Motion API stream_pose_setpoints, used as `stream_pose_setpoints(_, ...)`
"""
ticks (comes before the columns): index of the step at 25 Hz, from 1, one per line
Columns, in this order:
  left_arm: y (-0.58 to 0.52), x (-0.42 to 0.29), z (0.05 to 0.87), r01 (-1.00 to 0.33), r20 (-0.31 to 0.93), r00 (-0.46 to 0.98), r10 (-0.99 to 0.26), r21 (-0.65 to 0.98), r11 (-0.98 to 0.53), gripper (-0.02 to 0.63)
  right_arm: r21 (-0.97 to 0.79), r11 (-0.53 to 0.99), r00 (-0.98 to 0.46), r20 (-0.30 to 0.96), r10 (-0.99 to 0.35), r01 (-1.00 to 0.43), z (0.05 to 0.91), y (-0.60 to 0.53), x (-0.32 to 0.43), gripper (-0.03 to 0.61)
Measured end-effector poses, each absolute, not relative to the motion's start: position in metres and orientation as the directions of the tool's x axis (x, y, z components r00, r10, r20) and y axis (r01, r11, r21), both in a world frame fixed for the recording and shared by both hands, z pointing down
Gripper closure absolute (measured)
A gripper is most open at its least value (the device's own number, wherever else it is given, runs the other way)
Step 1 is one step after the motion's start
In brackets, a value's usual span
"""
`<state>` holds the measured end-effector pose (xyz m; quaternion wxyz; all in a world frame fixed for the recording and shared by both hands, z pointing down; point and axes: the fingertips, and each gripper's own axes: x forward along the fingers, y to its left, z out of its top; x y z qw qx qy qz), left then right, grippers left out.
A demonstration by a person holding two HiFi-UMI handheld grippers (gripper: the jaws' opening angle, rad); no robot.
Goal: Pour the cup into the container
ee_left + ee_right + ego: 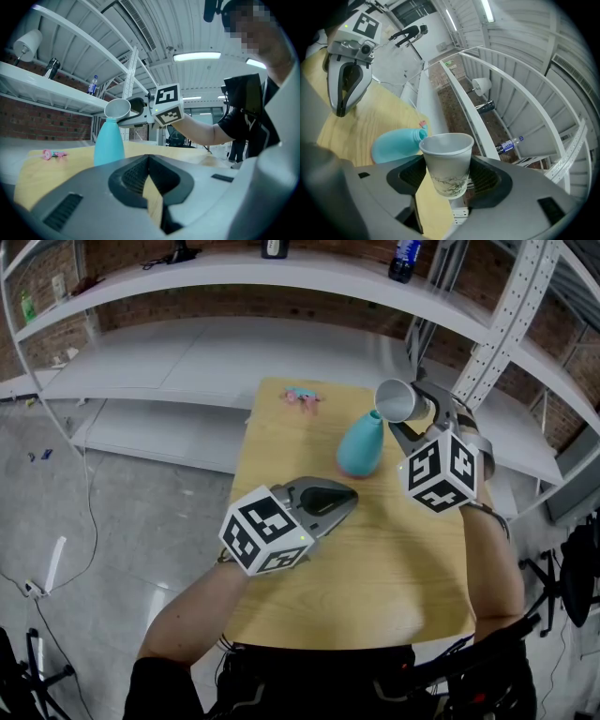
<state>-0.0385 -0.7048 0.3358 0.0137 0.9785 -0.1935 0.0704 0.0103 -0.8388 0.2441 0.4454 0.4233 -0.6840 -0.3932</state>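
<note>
A light-blue bottle-shaped container [361,446] stands upright on the wooden table [375,587]. My right gripper [405,423] is shut on a white paper cup [398,401], tipped on its side with its mouth toward the container's neck. In the right gripper view the cup [446,164] sits between the jaws, its rim right beside the container's [397,143] opening. From the left gripper view the cup [117,108] hangs just over the container's [108,143] top. My left gripper [344,502] is shut and empty, hovering low over the table near the container's base.
A small pink and blue object [302,397] lies at the table's far edge. White metal shelving [234,352] stands behind the table, with a bottle [404,259] on its upper shelf. An upright shelf post [502,324] rises at the right.
</note>
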Motion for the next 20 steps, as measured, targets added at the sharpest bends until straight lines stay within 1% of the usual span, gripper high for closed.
stream_pose_setpoints(7,-0.7042,-0.0389,0.3355,-0.380,0.143,0.915,-0.376,0.002,-0.925,0.612,0.922,0.320,-0.237,0.268,-0.934,-0.219,0.2431,-0.8385,0.0106,0.284)
stream_pose_setpoints(13,-0.7035,-0.0394,0.3360,-0.380,0.144,0.915,-0.376,-0.001,-0.925,0.612,0.913,0.327,-0.247,0.268,-0.931,-0.244,0.2446,-0.8372,0.0105,0.284)
stream_pose_setpoints(16,-0.7036,-0.0402,0.3365,-0.379,0.143,0.916,-0.375,0.000,-0.925,0.612,0.894,0.347,-0.264,0.275,-0.924,-0.285,0.2469,-0.8373,0.0106,0.284)
stream_pose_setpoints(20,-0.7043,-0.0414,0.3372,-0.381,0.144,0.915,-0.377,-0.001,-0.925,0.613,0.830,0.404,-0.310,0.296,-0.904,-0.385,0.2518,-0.8370,0.0117,0.284)
